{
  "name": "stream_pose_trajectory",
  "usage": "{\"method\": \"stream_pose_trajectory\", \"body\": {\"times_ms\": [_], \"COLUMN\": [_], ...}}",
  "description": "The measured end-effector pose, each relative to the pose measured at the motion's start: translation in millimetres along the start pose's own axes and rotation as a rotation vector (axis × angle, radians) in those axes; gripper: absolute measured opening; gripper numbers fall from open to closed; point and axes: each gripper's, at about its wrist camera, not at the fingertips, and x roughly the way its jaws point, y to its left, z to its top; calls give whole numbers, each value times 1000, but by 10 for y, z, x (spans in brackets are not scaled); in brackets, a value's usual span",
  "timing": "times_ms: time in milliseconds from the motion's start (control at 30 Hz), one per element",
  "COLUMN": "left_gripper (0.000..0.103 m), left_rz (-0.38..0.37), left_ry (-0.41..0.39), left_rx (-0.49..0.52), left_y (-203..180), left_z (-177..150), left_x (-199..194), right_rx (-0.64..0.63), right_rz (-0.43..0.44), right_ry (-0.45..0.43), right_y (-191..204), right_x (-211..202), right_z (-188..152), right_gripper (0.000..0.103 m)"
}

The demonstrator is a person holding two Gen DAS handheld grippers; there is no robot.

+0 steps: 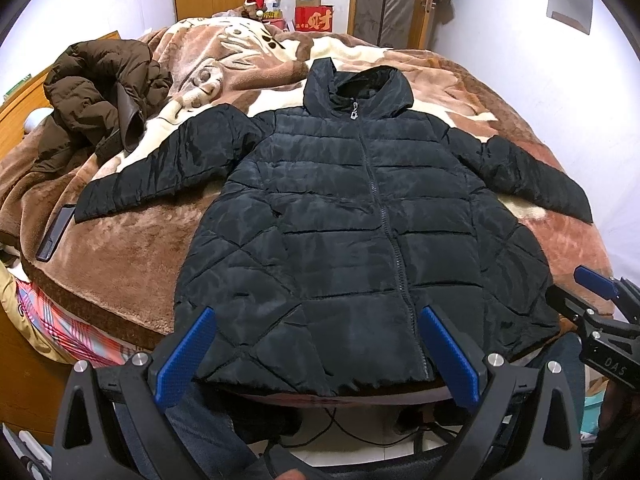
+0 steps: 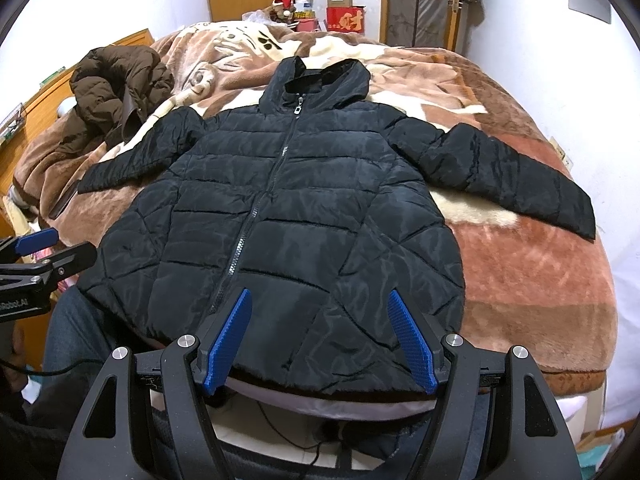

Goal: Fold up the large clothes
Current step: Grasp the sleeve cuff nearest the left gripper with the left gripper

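Note:
A black quilted hooded jacket point(image 1: 344, 216) lies flat and zipped on the bed, front up, sleeves spread to both sides; it also shows in the right wrist view point(image 2: 288, 216). My left gripper point(image 1: 316, 316) is open and empty, hovering over the hem near the bed's front edge. My right gripper point(image 2: 320, 300) is open and empty over the hem's right part. In the left wrist view the right gripper point(image 1: 596, 300) shows at the right edge; in the right wrist view the left gripper point(image 2: 40, 252) shows at the left edge.
A brown fleece blanket point(image 1: 132, 248) covers the bed. A crumpled brown coat point(image 1: 100, 92) lies at the far left. A dark phone-like slab point(image 1: 56, 236) lies by the left sleeve cuff. Boxes point(image 1: 314, 16) and a wardrobe stand behind the bed.

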Motion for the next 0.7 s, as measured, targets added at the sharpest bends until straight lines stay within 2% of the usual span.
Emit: {"method": "stream_pose_trajectory", "body": {"times_ms": [300, 433, 533, 700], "left_gripper": [102, 102, 102, 102], "left_rz": [12, 14, 54, 98], "left_ry": [17, 16, 8, 18], "left_rx": [-12, -41, -51, -150], "left_y": [185, 404, 576, 1042], "left_z": [207, 352, 480, 702], "left_x": [312, 511, 680, 1015], "right_rx": [-25, -52, -68, -101], "right_rz": [30, 39, 50, 49], "right_ry": [18, 31, 38, 48], "right_y": [29, 79, 110, 172], "right_x": [272, 474, 656, 967], "right_z": [217, 389, 536, 787], "right_gripper": [74, 74, 74, 74]}}
